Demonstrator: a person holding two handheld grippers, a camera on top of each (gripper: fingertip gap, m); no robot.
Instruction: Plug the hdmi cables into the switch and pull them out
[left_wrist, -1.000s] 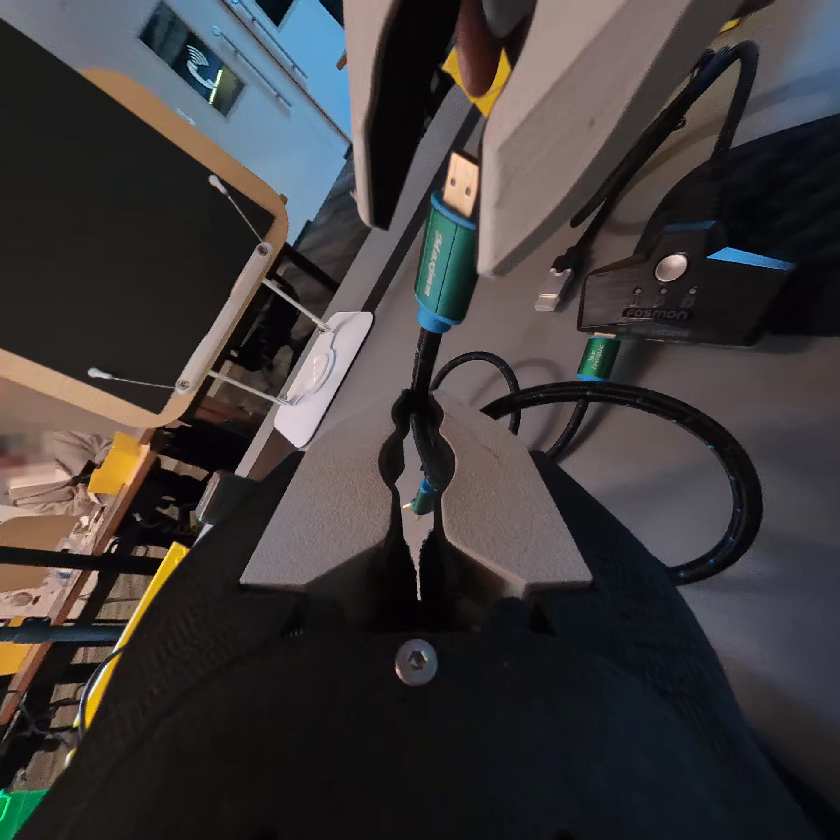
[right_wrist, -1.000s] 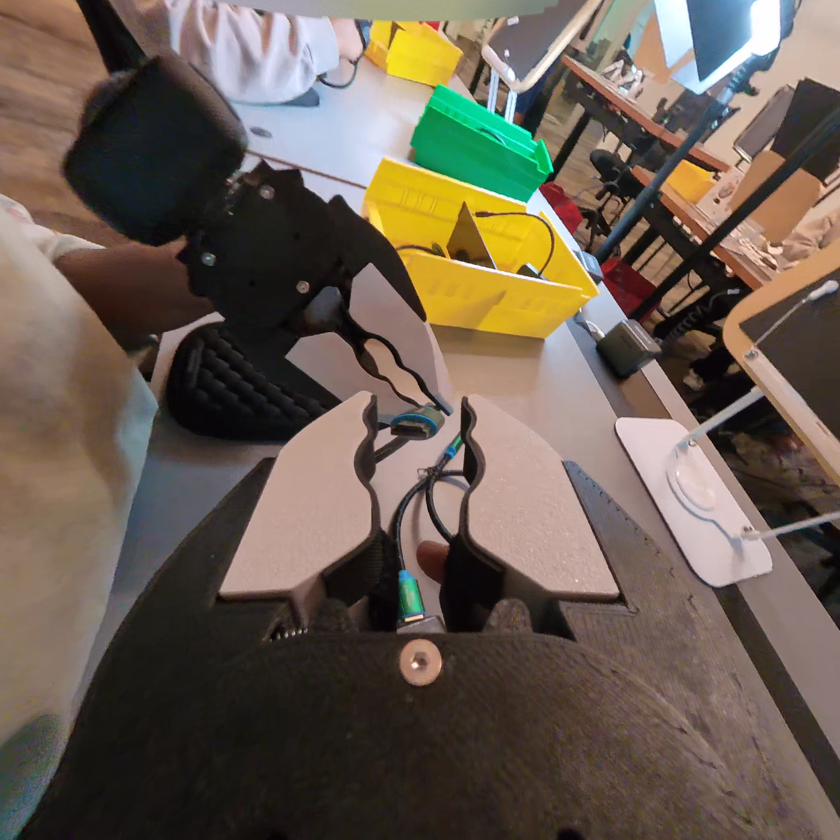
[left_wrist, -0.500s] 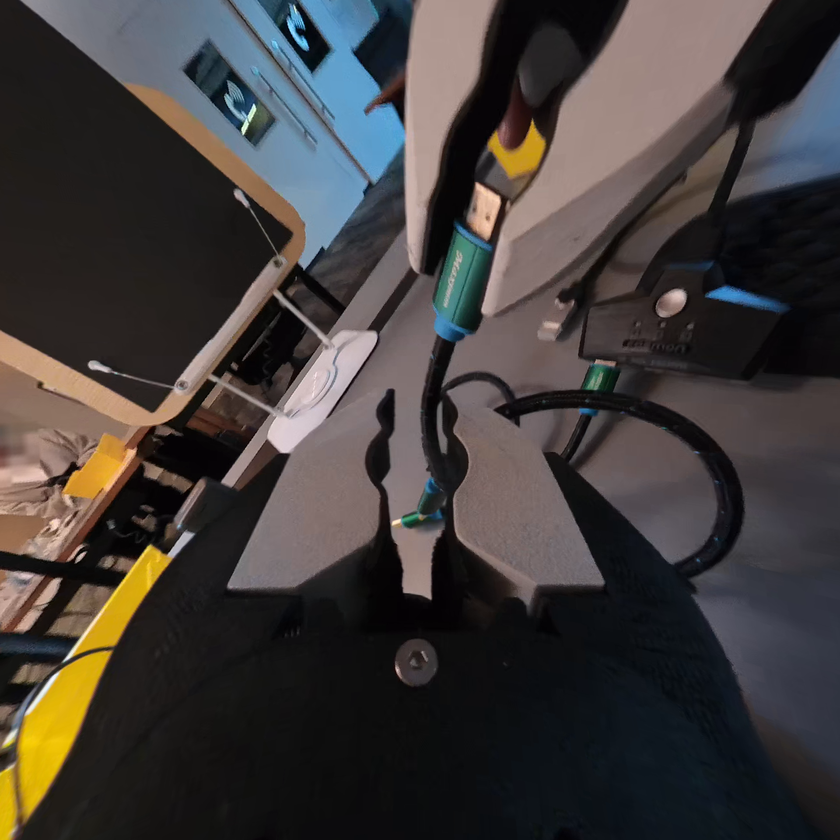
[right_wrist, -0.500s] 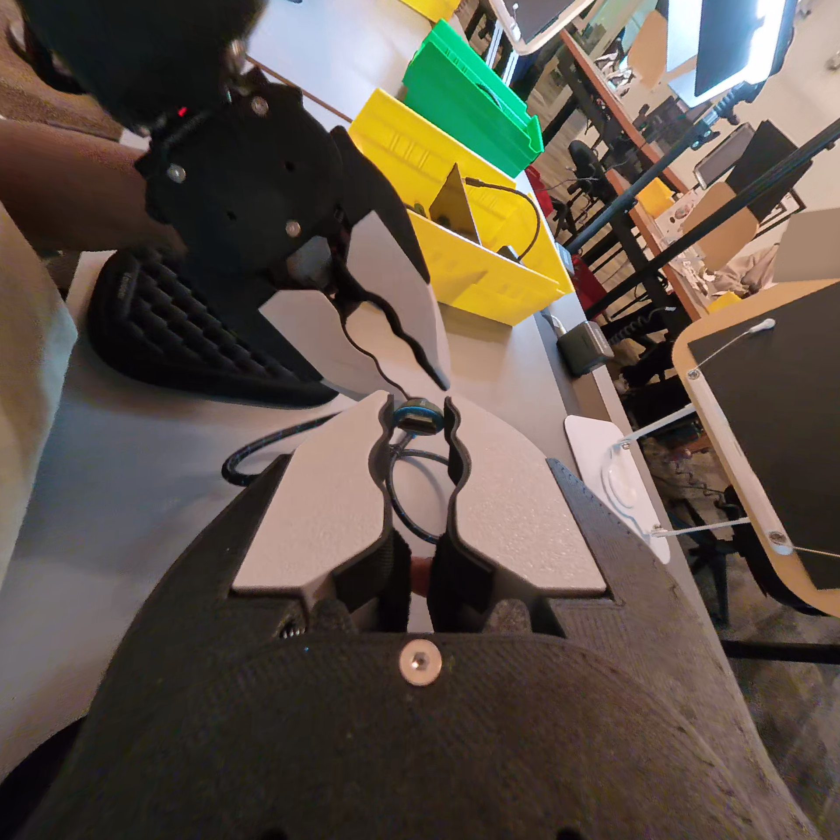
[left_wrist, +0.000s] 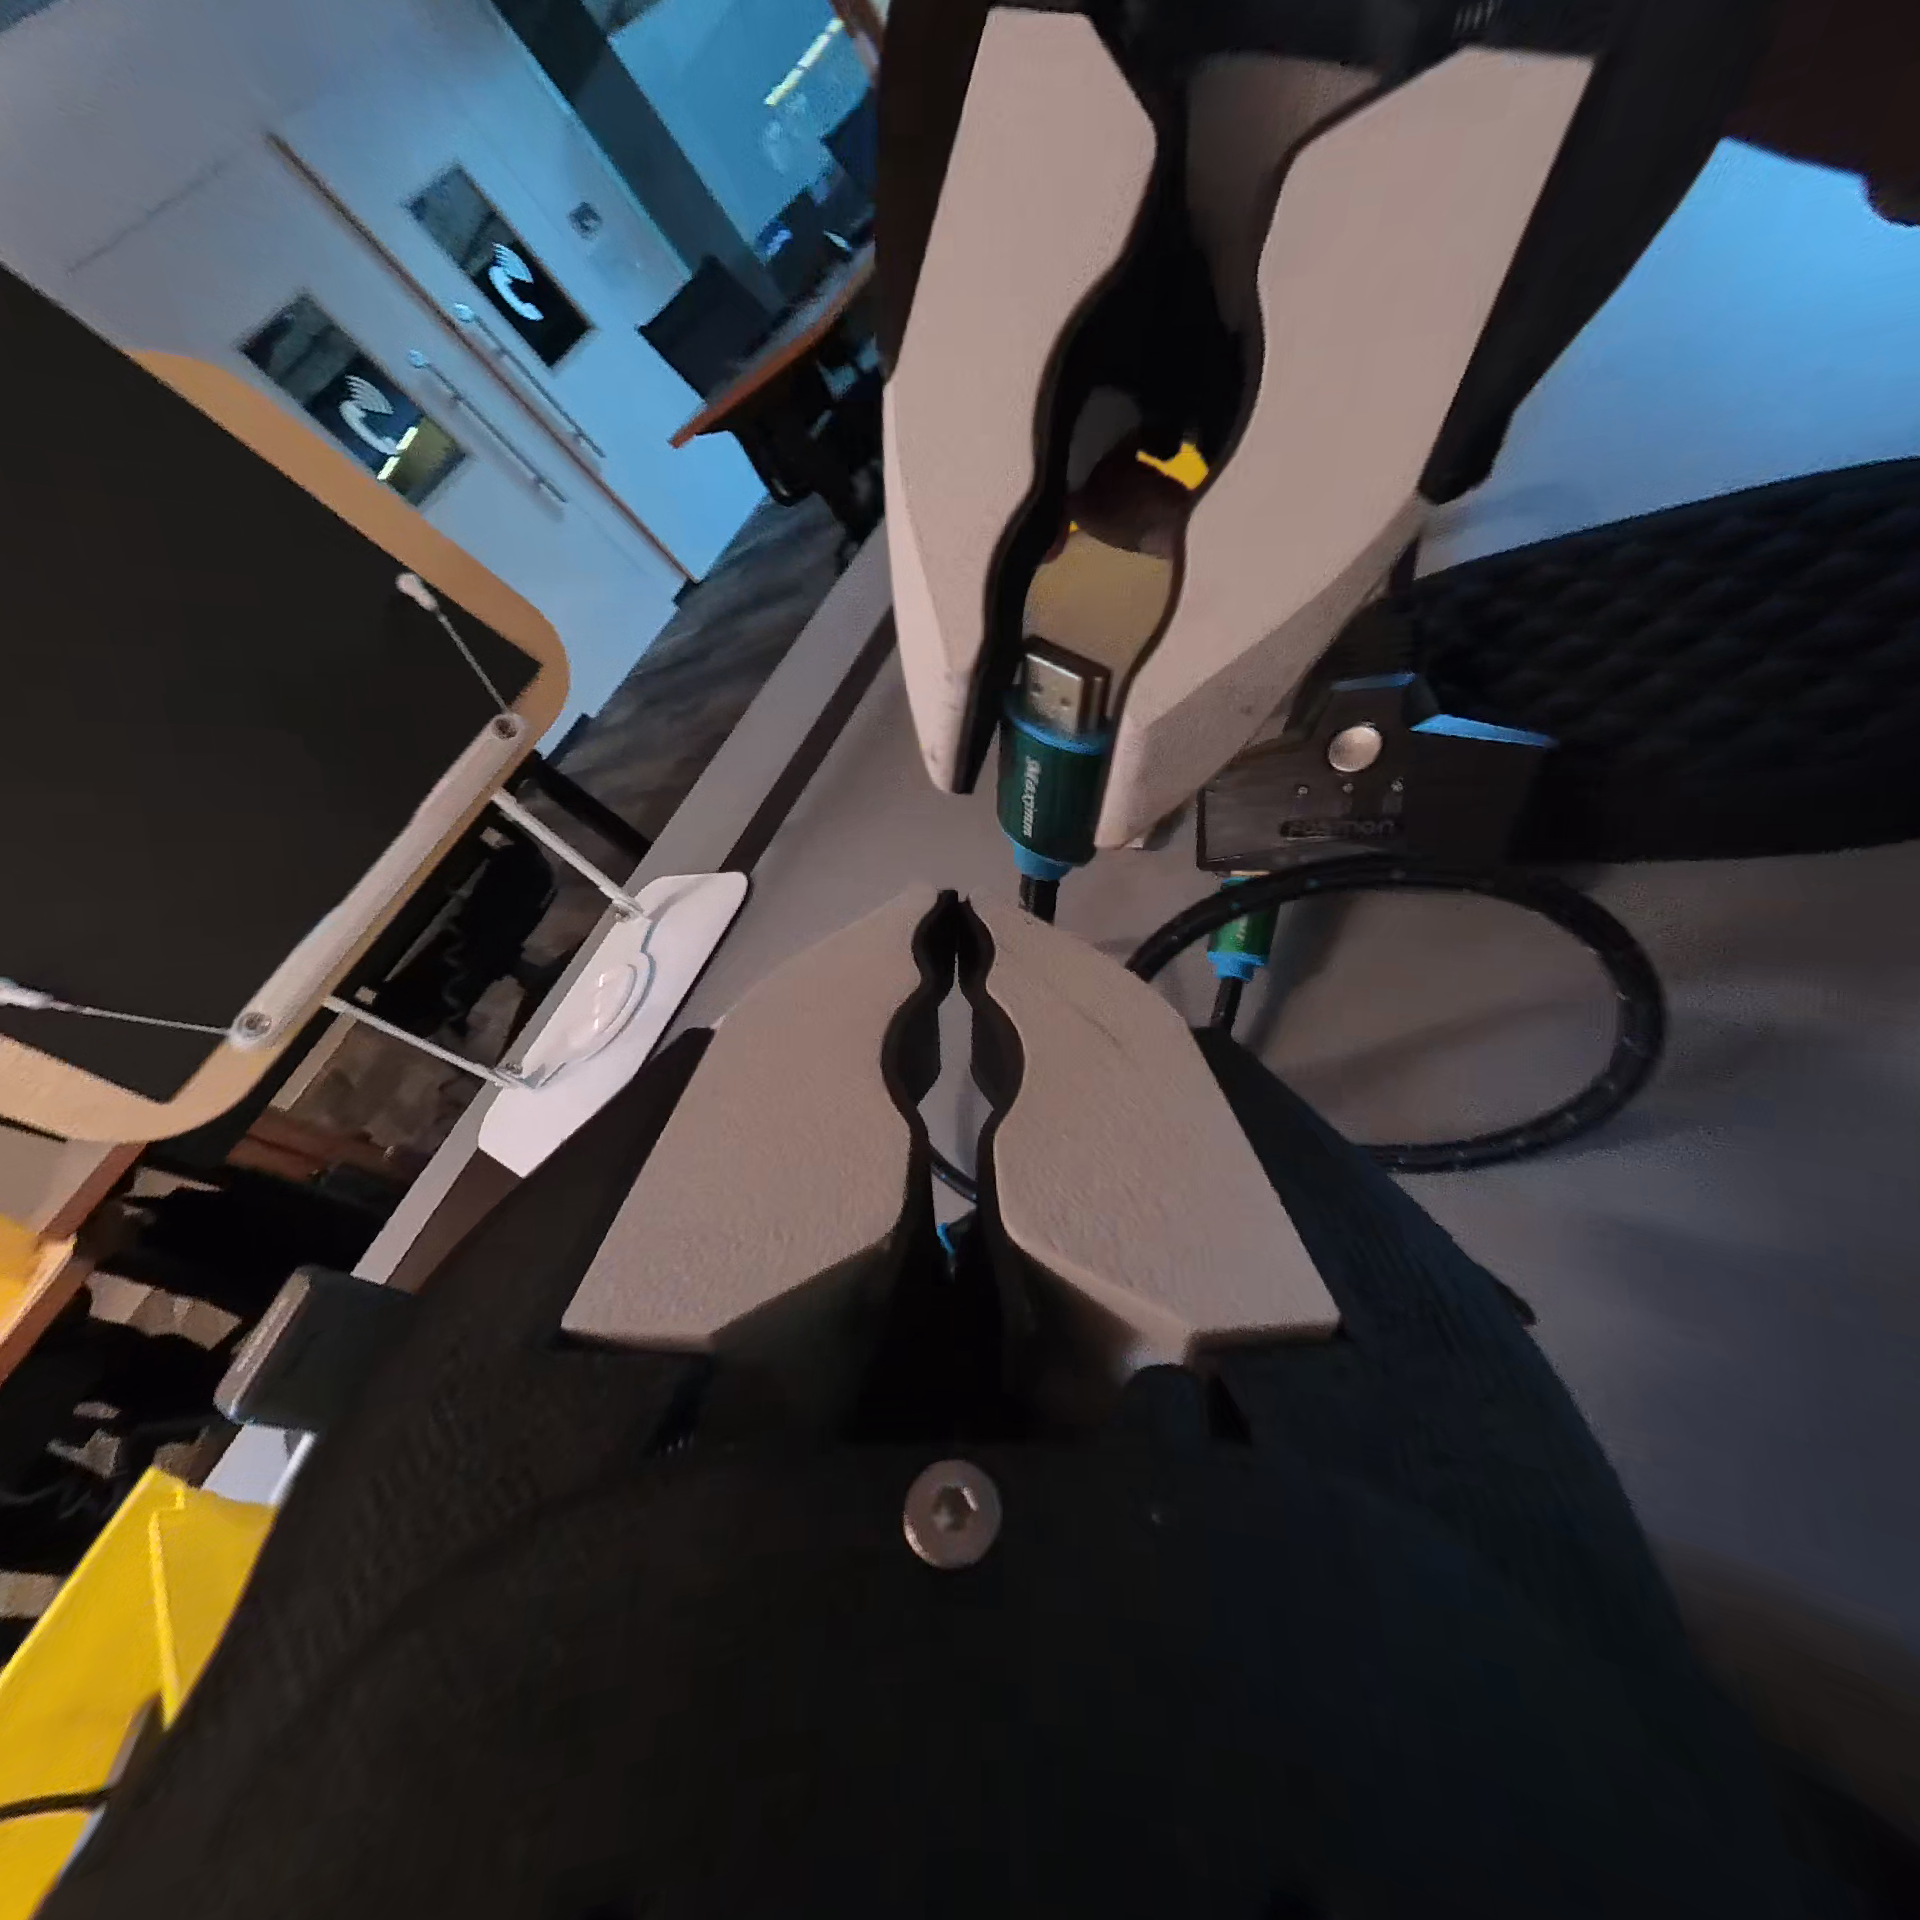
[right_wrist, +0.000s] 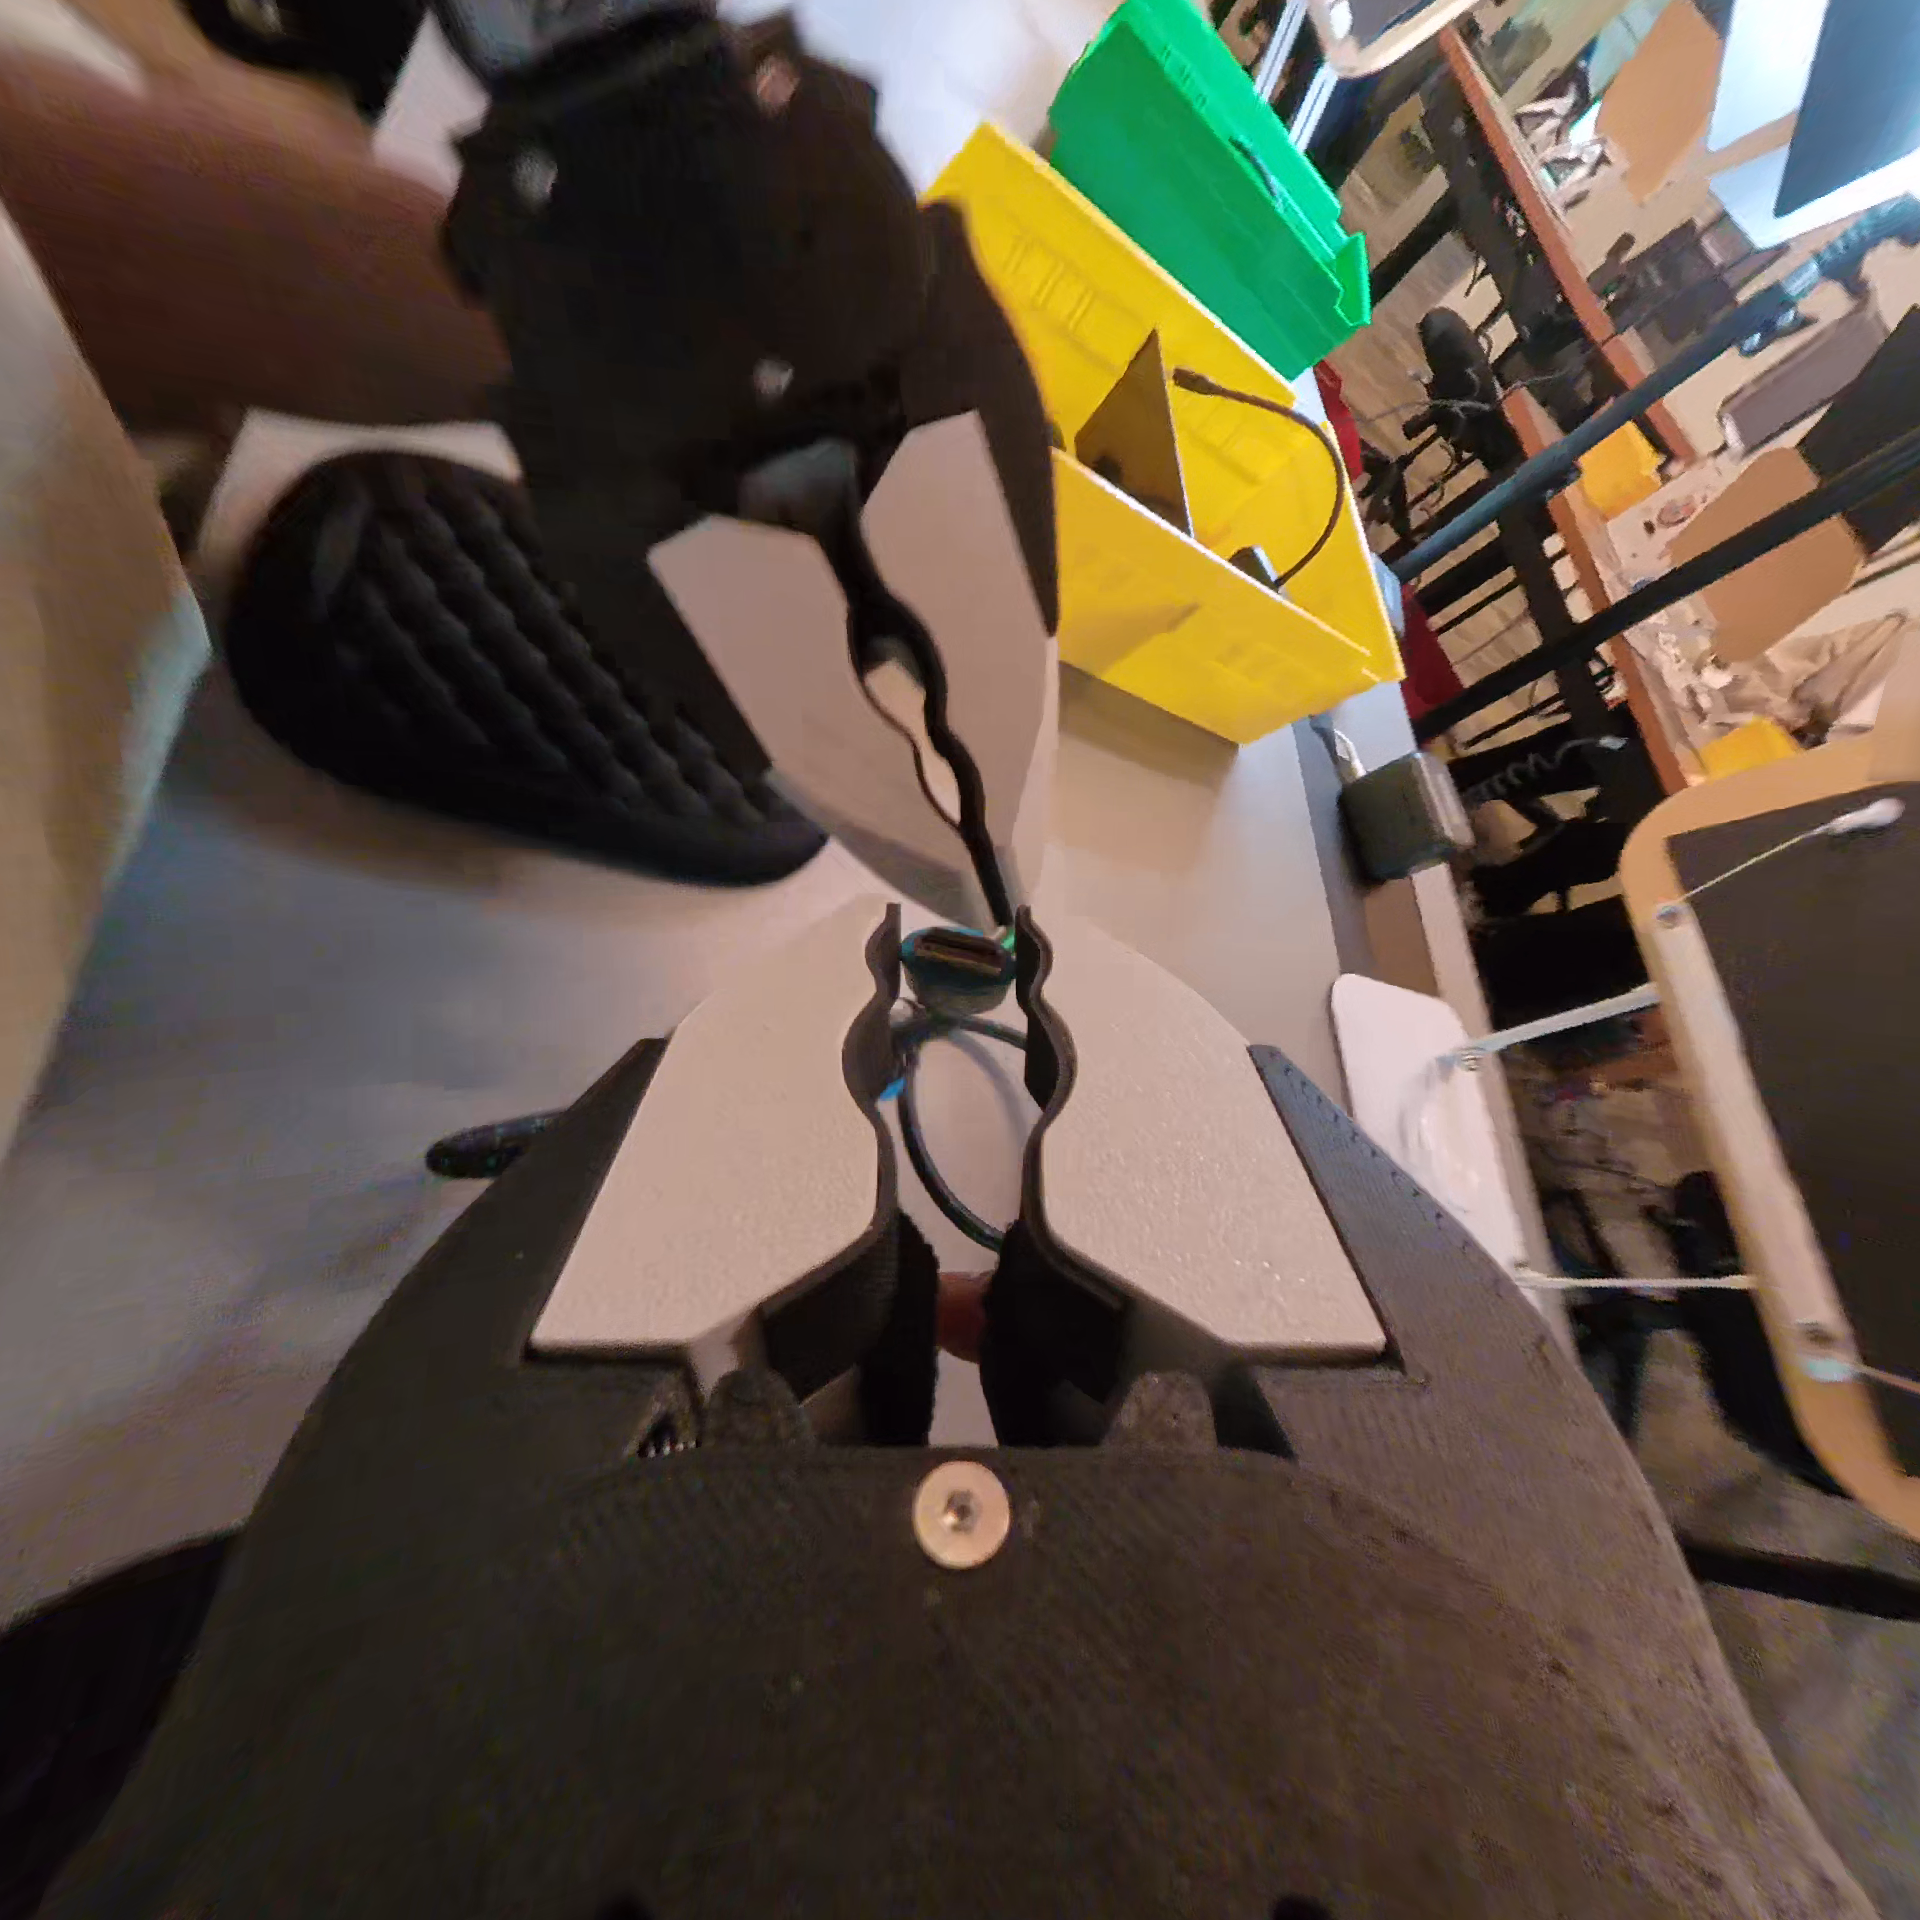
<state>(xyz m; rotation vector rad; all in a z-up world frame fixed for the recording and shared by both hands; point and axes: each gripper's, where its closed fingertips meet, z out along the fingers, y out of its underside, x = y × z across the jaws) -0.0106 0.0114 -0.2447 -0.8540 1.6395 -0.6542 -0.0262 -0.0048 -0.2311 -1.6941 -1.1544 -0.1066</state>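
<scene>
While the right tongs (left_wrist: 1039, 808) are pinching the plug (left_wrist: 1047, 764) between their tips, its long axis is running along their fingers, with the metal end pointing back toward their own wrist. The left tongs (left_wrist: 948, 904) are sitting tip to tip with them, jaws drawn in to a thin slit; whether they are nipping the cord (left_wrist: 1039, 891) just beside their tips is not clear. The switch (left_wrist: 1340, 800) is lying off to the side, just past the right tongs' outer finger, with a second plug (left_wrist: 1236, 935) seated in its near face. Judging by this, the plug is facing away from the switch and is needing a turn-about before going in; the right tongs are the nearer.
</scene>
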